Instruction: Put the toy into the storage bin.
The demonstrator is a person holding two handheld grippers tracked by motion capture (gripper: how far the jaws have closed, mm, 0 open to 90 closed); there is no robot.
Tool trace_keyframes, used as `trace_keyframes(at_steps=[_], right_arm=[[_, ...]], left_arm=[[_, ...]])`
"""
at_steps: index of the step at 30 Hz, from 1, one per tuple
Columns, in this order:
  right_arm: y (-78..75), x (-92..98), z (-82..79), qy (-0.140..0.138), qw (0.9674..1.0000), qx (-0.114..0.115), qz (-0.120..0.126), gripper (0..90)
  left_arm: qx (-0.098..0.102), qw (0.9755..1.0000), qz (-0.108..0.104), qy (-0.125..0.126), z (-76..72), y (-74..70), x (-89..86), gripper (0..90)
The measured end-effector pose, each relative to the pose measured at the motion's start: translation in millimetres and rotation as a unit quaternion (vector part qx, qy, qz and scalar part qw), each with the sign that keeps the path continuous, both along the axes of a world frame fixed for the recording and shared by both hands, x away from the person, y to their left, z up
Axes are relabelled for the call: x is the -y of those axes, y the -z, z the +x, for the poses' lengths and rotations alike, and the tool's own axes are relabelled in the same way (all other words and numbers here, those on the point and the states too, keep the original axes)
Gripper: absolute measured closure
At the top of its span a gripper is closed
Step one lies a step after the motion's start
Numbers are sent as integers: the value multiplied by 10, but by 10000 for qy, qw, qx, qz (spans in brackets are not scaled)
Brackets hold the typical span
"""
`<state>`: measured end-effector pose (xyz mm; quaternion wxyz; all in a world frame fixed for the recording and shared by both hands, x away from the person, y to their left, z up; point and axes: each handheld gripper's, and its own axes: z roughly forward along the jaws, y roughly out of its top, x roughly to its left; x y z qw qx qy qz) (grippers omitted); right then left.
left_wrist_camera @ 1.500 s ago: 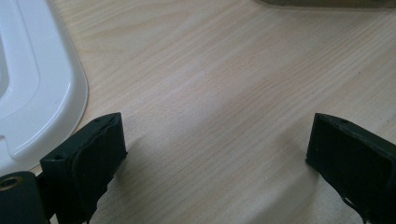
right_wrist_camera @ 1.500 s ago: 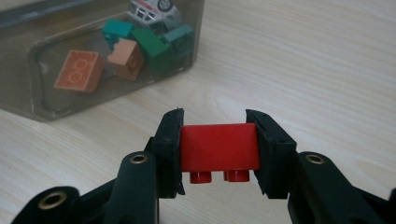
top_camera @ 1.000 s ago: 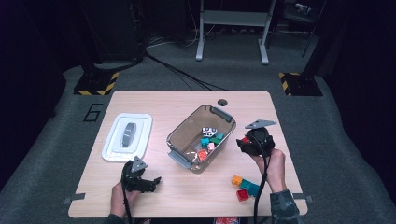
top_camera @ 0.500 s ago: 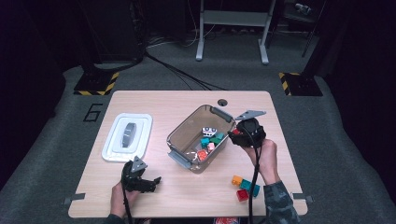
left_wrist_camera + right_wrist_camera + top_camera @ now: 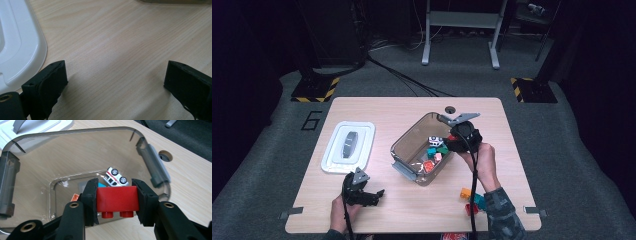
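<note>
My right gripper [image 5: 117,198] is shut on a red brick [image 5: 117,199], studs pointing down, one pad on each end of it. It hangs over the right part of a clear grey bin [image 5: 75,132], above a white toy car [image 5: 115,176] lying on its side. In the high view the right gripper [image 5: 448,145] is over the bin [image 5: 412,135], which holds several small coloured toys. My left gripper [image 5: 379,195] rests near the table's front edge, beside the white lid. Its jaws stand wide open over bare wood in the left gripper view [image 5: 115,77].
A white lid [image 5: 332,150] lies flat left of the bin, its rim [image 5: 20,50] close to my left jaw. Orange [image 5: 466,192], teal [image 5: 479,200] and red [image 5: 471,209] bricks sit at the front right. A cable hole [image 5: 450,108] is behind the bin.
My right gripper has moved left and a little away from the person, from beside the bin to over its right rim. The left gripper has stayed put.
</note>
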<state>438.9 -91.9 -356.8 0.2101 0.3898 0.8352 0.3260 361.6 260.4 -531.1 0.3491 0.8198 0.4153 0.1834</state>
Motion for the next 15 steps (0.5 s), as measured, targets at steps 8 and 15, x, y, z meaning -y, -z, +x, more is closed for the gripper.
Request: trace_keyframes(at_steps=[8,15], right_arm=[[85,-120,44,-136,9998,-142,-42,580],[218,-189,73,-237,9987,-387,-211,578]], left_arm=[[-6,10000,-10,-5,-1,1,1,46],[-1,10000,0,1,0,0,0,46]])
